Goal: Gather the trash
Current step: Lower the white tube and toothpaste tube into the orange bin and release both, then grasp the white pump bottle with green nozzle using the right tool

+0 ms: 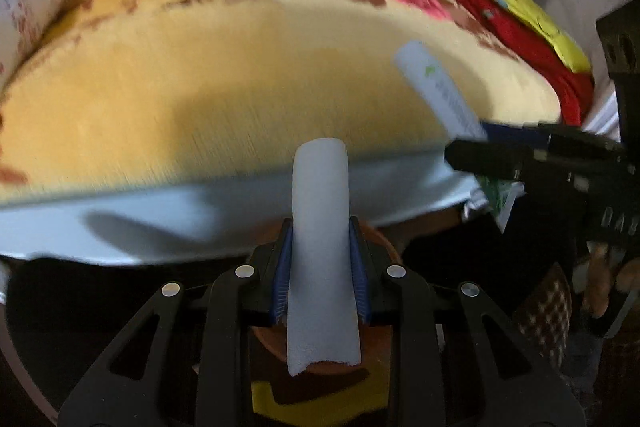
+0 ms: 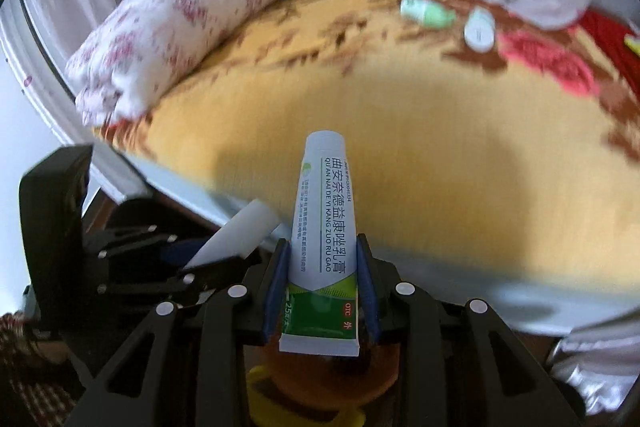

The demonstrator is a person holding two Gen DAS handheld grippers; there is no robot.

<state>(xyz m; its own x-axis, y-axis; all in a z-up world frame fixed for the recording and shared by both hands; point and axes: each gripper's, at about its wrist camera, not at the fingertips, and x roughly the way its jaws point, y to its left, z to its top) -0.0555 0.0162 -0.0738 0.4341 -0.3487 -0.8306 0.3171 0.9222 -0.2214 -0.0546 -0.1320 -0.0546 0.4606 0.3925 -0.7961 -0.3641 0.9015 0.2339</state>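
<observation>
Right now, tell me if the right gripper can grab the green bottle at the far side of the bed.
Probably not yet: the right gripper is shut on the ointment tube, so it's full. The green bottle lies unobstructed.

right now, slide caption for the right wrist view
Right gripper clamps an ointment tube above the yellow bedspread.

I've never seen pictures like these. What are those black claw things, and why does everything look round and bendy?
They are grabbing tools a person holds, one per hand, each with a camera looking along its fingers. The round lens bends the picture. The left gripper pinches a white tube. The right gripper pinches a cream tube with green print. Ahead is a bed with a yellow blanket and flowery pillow. A green bottle and a white bottle lie at its far edge.
</observation>
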